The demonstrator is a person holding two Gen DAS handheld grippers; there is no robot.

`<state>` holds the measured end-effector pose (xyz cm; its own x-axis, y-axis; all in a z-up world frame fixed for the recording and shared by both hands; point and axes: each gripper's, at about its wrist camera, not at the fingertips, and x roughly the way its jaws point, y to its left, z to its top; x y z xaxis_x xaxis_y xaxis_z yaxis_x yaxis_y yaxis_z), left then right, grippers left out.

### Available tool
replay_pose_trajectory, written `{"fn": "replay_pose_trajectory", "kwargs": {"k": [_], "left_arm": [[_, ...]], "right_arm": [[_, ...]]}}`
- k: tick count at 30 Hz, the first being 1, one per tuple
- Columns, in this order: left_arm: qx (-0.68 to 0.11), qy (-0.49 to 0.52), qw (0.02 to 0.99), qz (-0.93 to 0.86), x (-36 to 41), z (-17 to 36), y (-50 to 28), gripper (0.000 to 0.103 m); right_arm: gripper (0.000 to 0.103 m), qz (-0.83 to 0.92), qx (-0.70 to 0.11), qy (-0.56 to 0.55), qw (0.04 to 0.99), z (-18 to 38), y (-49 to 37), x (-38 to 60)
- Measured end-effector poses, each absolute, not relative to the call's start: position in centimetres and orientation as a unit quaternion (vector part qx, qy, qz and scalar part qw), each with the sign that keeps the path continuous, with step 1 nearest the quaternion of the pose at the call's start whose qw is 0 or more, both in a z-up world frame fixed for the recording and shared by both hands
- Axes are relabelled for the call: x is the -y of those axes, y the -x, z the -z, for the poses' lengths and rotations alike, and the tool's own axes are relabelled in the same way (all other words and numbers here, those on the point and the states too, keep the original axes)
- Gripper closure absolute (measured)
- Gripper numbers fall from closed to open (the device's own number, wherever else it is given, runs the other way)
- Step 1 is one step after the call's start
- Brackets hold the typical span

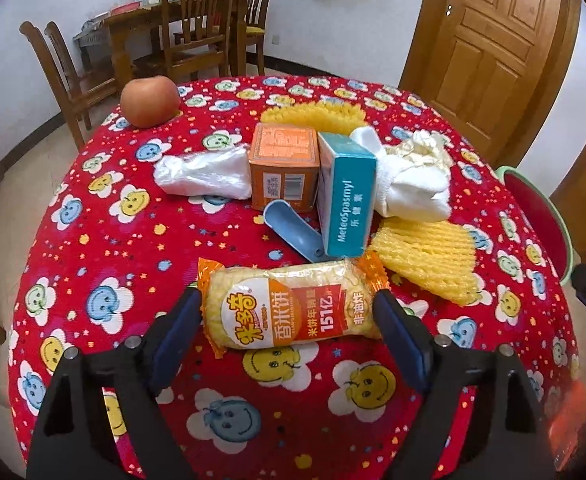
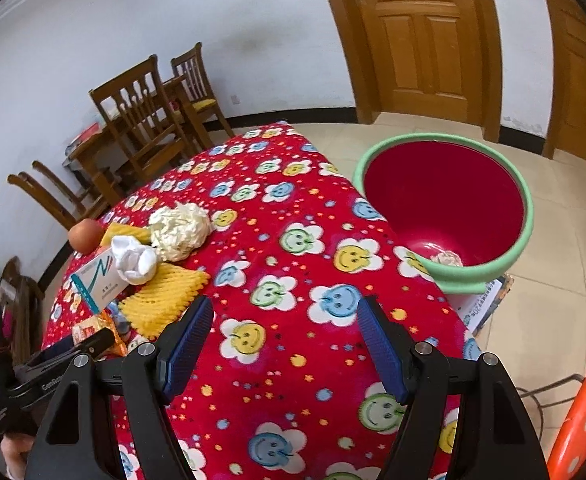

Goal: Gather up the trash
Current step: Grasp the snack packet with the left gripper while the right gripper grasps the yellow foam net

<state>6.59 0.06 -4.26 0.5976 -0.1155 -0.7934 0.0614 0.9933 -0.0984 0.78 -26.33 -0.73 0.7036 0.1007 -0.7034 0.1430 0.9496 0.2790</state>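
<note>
My left gripper (image 1: pixel 289 304) is open, one finger at each end of a rice-cracker packet (image 1: pixel 293 308) lying on the red tablecloth (image 1: pixel 105 240). Behind it lie a blue scoop (image 1: pixel 293 232), a teal medicine box (image 1: pixel 347 196), an orange box (image 1: pixel 283 166), a clear plastic bag (image 1: pixel 203 174), white tissue wads (image 1: pixel 409 184) and yellow foam nets (image 1: pixel 425 264). My right gripper (image 2: pixel 285 320) is open and empty above the cloth. The red bin with a green rim (image 2: pixel 445 200) stands beside the table's right edge with a crumpled paper ball (image 2: pixel 447 258) inside.
An apple (image 1: pixel 149 100) sits at the table's far left. Wooden chairs (image 1: pixel 197 24) and a dining table stand behind. A wooden door (image 1: pixel 489 28) is at the back right. An orange stool (image 2: pixel 585 412) is at the near right. The left gripper's body shows in the right wrist view (image 2: pixel 53 364).
</note>
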Motion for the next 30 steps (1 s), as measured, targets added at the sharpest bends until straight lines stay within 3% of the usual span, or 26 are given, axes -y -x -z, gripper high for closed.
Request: {"fn": "replay_pose_trajectory", "kwargs": {"k": [17,24,30], "left_arm": [[-0.398,0.075,0.914,0.019,-4.8,0.7,-5.1,0.017],[-0.399,0.087,0.912,0.021,-5.7,1.1,-5.2,0.017],[-0.398,0.092,0.913,0.028,-5.7,1.3,-5.2,0.017]], "right_arm": [[0.028,-0.064,-0.422,-0.119,0.897,2.5,-5.4,19.8],[0.056,-0.102,-0.450,-0.119,0.879,4.3,-7.0,17.4],[0.068,-0.098,-0.458,-0.125,0.875,5.0,-7.2,17.1]]}}
